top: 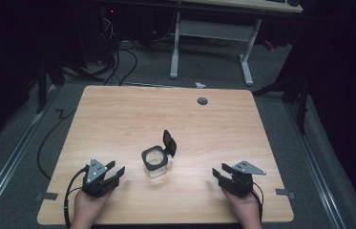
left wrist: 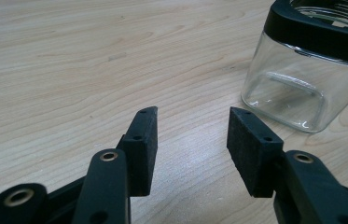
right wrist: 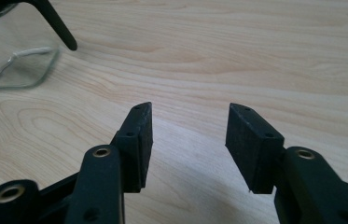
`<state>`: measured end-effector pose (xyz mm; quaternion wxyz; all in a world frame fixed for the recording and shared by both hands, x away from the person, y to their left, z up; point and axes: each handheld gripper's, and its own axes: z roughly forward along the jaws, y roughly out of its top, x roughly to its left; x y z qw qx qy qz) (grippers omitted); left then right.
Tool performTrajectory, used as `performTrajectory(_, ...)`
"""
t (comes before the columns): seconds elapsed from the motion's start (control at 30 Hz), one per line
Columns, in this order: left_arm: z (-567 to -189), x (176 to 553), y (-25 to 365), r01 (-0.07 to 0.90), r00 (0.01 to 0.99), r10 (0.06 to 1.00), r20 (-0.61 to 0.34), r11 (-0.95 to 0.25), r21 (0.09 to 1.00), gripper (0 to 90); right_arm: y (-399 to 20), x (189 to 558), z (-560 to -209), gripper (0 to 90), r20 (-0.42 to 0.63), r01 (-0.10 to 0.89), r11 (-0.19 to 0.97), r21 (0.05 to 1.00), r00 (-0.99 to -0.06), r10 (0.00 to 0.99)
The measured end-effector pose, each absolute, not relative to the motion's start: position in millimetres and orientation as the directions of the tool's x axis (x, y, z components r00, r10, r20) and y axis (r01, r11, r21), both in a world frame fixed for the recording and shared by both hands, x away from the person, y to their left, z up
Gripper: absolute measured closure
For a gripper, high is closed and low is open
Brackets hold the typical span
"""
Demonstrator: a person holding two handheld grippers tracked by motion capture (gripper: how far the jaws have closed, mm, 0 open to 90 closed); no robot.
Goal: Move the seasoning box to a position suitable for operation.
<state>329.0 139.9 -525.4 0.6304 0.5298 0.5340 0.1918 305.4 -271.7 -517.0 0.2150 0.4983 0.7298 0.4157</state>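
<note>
Dimly — pale wood table [top: 118, 114], dark room.

Black two-jaw gripper [top: 116, 171] pair, grey triangular top plates [top: 96, 168].

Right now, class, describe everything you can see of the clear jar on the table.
The jar is a small, squarish container of clear glass or plastic with rounded corners and a black collar. Its black hinged lid stands flipped open at the far right. It looks empty and sits upright on the wooden table, between the two grippers, touched by neither.
</note>
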Motion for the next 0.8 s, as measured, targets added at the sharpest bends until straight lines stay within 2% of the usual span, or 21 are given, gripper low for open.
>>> performTrajectory(0.17, -524, 326, 129, 0.331, 0.383, 0.81, -0.444, 0.329, 0.884, 53.4, -263, 306, -528, 53.0, 0.051, 0.563, 0.242, 0.791, -0.454, 0.89)
performTrajectory(0.4, -527, 327, 125, 0.329, 0.371, 0.817, -0.442, 0.329, 0.885, 56.3, -268, 297, -519, 59.1, 0.047, 0.517, 0.18, 0.837, -0.395, 0.917)
performTrajectory(0.63, -529, 327, 128, 0.342, 0.38, 0.814, -0.439, 0.317, 0.885, 70.6, -271, 297, -519, 67.4, 0.075, 0.511, 0.153, 0.846, -0.398, 0.914)
performTrajectory(0.8, -526, 336, 124, 0.349, 0.353, 0.823, -0.444, 0.325, 0.879, 84.9, -265, 296, -520, 72.4, 0.042, 0.503, 0.185, 0.844, -0.406, 0.913)
